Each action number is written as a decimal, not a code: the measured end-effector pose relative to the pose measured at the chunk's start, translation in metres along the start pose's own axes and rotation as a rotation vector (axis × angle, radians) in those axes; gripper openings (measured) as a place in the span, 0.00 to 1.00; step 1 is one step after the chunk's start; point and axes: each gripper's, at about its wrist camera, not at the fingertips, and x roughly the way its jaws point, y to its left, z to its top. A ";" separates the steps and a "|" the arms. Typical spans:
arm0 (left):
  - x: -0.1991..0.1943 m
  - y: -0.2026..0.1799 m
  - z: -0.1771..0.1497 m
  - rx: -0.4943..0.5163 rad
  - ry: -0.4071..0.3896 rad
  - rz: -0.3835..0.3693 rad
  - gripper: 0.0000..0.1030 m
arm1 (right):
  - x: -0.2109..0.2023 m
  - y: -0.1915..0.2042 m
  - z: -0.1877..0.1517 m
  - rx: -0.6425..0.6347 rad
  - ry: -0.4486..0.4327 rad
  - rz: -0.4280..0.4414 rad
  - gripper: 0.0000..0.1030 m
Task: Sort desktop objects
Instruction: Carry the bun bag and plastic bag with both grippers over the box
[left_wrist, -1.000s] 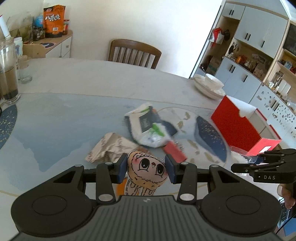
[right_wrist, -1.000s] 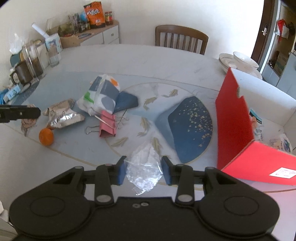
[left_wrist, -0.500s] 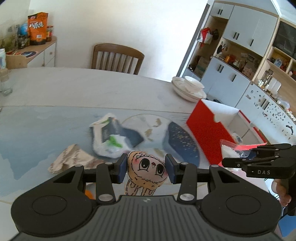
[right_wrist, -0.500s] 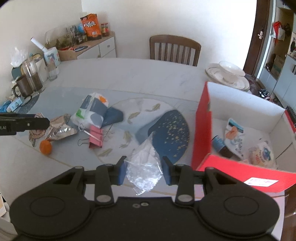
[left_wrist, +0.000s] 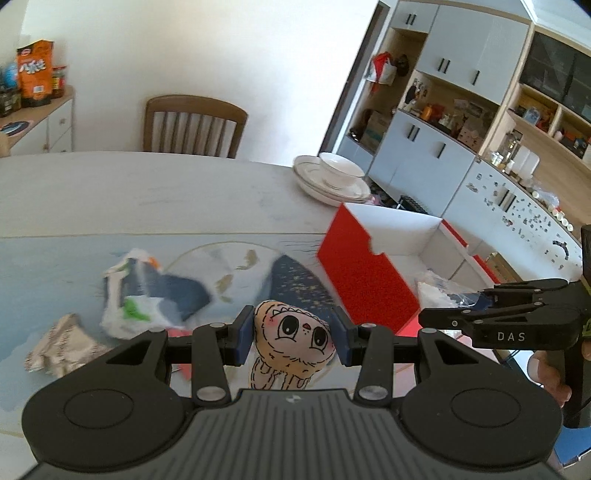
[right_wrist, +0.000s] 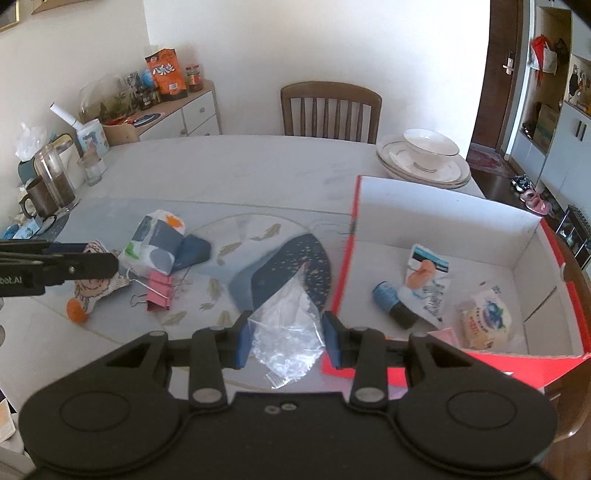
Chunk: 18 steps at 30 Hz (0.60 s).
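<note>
Sort is abt halfway, judging by what's in the box vs what's out. The red box sits at the desk's 3 o'clock side, open top. Inside already: a blue-capped small bottle, a white snack sachet w/ orange print, a round wrapped bun pack, plus a pink bit at the near wall, can't tell what.

Both hands are loaded now. Right gripper has its fingers pinching a clear zip bag of small beads, held over the desk just at the box's near left corner, not yet over the opening. Left gripper has fingers pinching a tan cartoon-face plush, up off the desk, box at its 1 o'clock; from the right wrist view it's at 9 o'clock, well apart from the box.

Left on the desk, around 10 o'clock from the right gripper: a patterned plastic pouch w/ a dark blue pouch touching it, pink binder clips, a small orange, and a crumpled foil wrapper seen in the left view. So 2 items in transit, roughly 5 more to pick. Stacked plates w/ bowl at 12 o'clock and the jars at far left look like non-sort stuff, my guess.
</note>
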 end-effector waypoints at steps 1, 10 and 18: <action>0.003 -0.005 0.001 0.003 0.001 -0.003 0.41 | -0.001 -0.004 0.000 0.001 -0.002 -0.001 0.37; 0.035 -0.051 0.011 0.046 0.011 -0.048 0.41 | -0.008 -0.048 0.003 0.026 -0.019 -0.010 0.37; 0.064 -0.092 0.024 0.102 0.020 -0.091 0.41 | -0.009 -0.084 0.003 0.047 -0.009 -0.024 0.37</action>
